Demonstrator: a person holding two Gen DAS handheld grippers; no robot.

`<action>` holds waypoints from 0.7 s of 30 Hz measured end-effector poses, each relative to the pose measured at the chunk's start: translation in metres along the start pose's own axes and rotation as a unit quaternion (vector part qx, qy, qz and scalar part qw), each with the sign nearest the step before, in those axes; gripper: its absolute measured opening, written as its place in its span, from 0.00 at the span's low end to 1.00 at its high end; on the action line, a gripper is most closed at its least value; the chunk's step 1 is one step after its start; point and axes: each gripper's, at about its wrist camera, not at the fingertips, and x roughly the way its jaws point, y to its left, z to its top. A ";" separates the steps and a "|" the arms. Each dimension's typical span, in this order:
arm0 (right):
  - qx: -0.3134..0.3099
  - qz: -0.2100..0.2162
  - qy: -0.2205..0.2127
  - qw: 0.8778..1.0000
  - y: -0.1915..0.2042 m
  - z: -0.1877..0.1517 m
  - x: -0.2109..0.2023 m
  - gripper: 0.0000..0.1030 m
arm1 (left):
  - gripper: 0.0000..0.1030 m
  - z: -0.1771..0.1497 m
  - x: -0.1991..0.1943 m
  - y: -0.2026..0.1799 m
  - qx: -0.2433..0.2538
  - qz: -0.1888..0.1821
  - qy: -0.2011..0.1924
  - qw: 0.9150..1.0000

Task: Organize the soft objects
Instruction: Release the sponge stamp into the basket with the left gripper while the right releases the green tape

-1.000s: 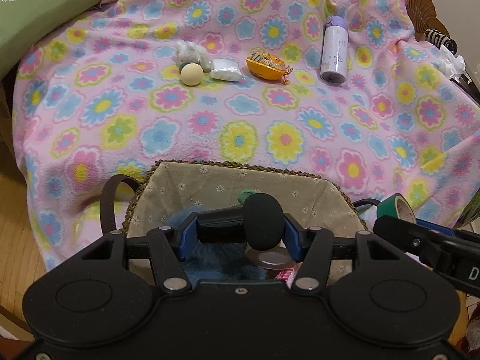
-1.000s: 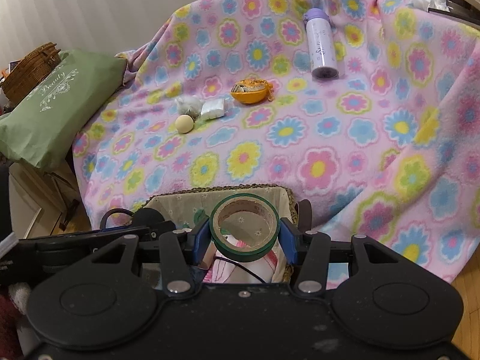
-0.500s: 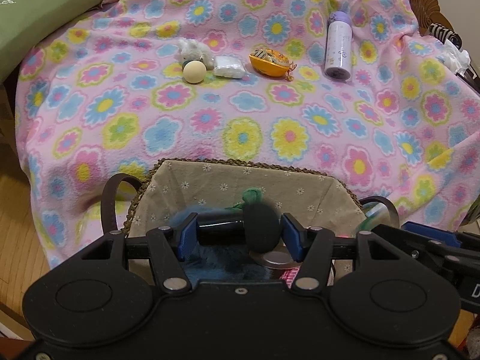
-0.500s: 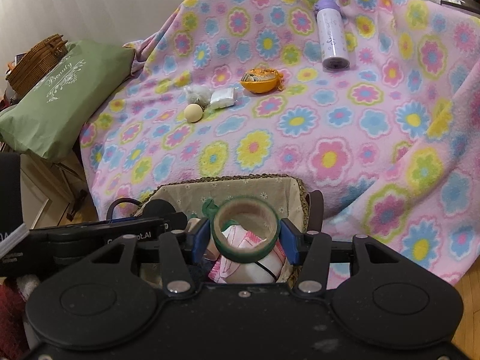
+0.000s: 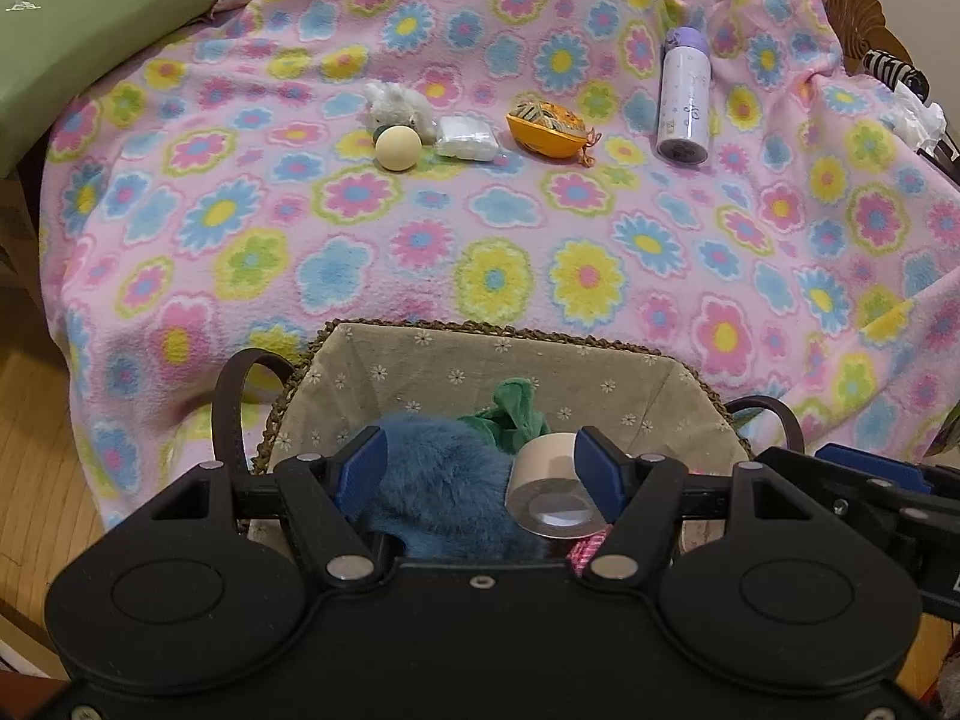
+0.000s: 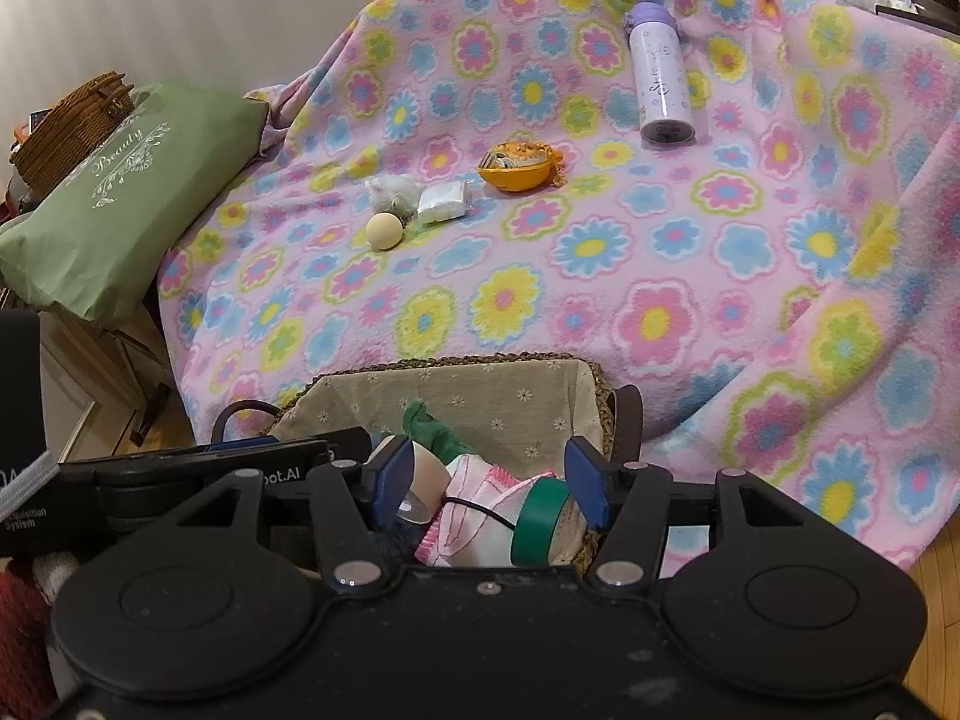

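Floral blanket lies mostly bare beyond the basket rim.

The basket sits directly under both grippers, against the near edge of the blanket. Inside it, a furry toy lies left of a tape roll. Far ahead, a ball, packet, pouch and bottle line up left to right.

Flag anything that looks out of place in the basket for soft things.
Two tape rolls lie in the lined basket among soft items: a beige roll against the blue plush, and a green roll on pink-and-white cloth. Both are hard, not soft.
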 end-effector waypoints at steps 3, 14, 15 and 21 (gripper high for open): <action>-0.001 -0.001 -0.001 1.000 0.000 0.000 0.000 0.56 | 0.64 0.000 0.000 0.000 0.001 0.001 0.000 1.000; 0.000 -0.001 -0.001 1.000 0.000 -0.001 -0.001 0.59 | 0.68 -0.001 -0.002 0.000 0.005 0.013 -0.005 1.000; 0.000 -0.001 -0.001 1.000 0.000 -0.001 -0.001 0.59 | 0.69 -0.001 -0.001 0.000 0.005 0.015 -0.005 1.000; 0.000 -0.001 -0.002 1.000 0.000 -0.001 0.000 0.63 | 0.72 0.000 -0.002 0.001 0.008 0.029 -0.012 0.999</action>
